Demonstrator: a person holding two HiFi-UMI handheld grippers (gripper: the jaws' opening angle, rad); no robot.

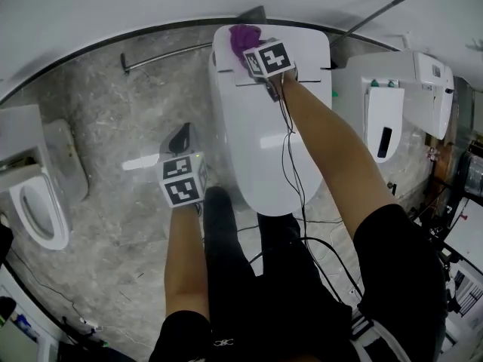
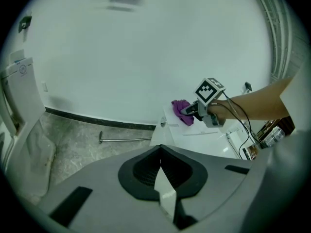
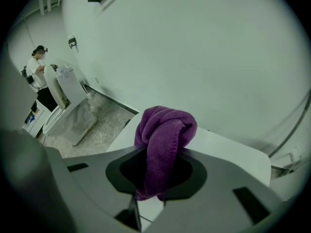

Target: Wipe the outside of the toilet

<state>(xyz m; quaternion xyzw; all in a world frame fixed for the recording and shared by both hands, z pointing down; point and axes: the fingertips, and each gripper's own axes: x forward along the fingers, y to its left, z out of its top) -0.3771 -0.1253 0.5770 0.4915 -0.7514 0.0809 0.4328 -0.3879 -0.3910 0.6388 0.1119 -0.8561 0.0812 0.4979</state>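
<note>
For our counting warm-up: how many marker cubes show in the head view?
2. One cube on the left claw, above the floor; the other on the right claw, gripping a purple cloth on the toilet. None seems hidden.

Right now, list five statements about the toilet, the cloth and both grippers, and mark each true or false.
1. The right gripper is shut on the cloth. True.
2. The cloth is green. False: it is purple.
3. The lid of the toilet is down. True.
4. The left gripper holds a brush. False: its jaws are together with nothing between them.
5. The left gripper rests on the toilet lid. False: it hangs to the left of the toilet, over the floor.
</note>
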